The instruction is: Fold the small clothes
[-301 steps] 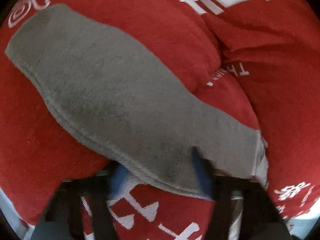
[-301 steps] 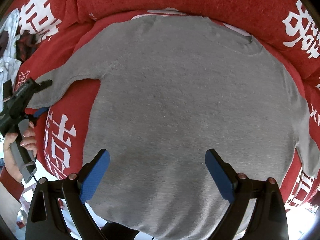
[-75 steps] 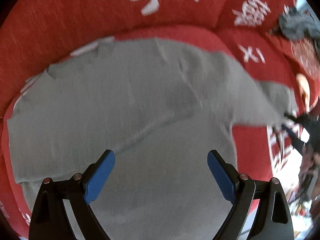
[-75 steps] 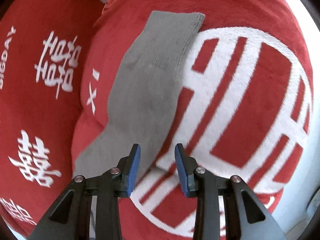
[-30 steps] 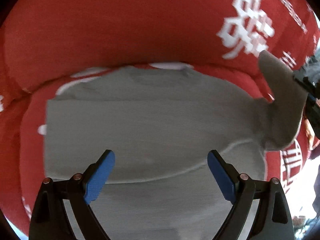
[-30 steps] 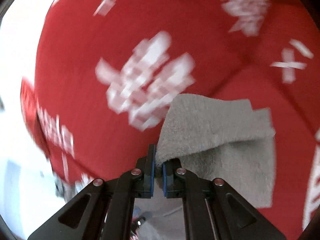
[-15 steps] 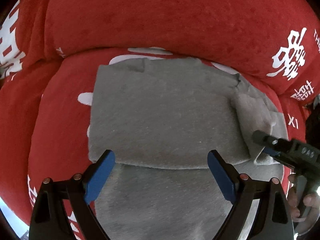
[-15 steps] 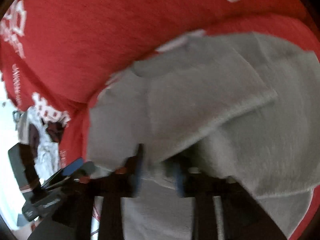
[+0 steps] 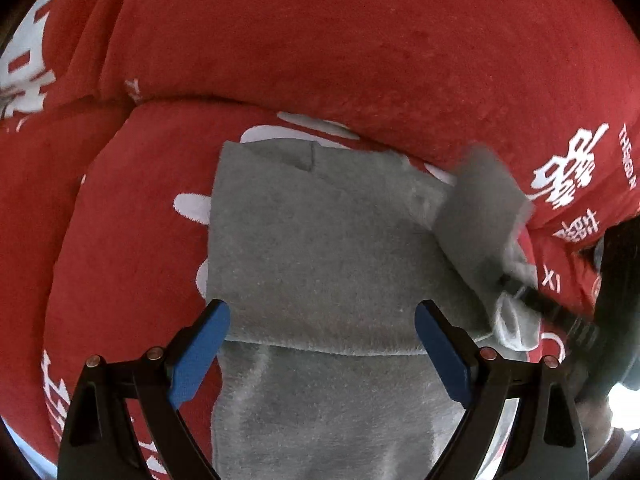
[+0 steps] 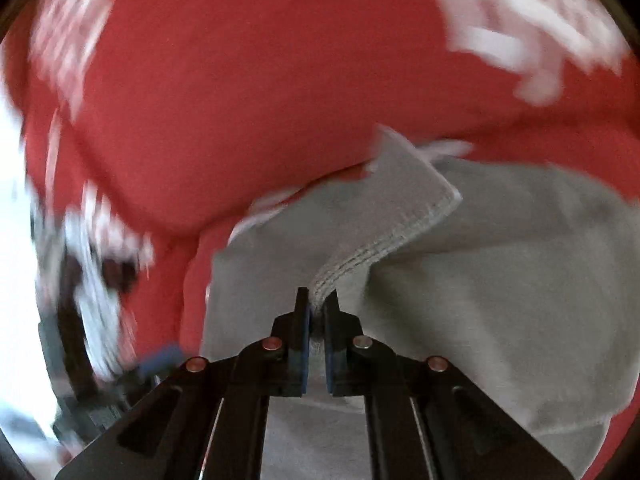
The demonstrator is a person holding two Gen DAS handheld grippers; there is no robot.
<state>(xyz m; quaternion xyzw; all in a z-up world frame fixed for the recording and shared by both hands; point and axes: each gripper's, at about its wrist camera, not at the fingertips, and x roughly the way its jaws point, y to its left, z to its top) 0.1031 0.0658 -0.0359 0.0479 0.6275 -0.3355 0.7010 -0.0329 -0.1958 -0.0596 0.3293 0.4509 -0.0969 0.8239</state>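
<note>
On red sofa (image 9: 360,60): grey sweater (image 9: 320,248) | L gripper (image 9: 320,352) spread wide | R gripper (image 10: 316,316) pinching sleeve cuff (image 10: 400,216)

You are working over a red sofa (image 9: 132,264) covered in plush fabric with white printed characters. Its seat cushion (image 9: 120,216) meets the backrest (image 9: 340,40) along a curved seam just behind the garment. Lying directly on the seat cushion is a gray sweater (image 9: 320,248), its body spread flat with one part folded across it. White print (image 9: 188,204) shows beside the sweater's left edge.
</note>
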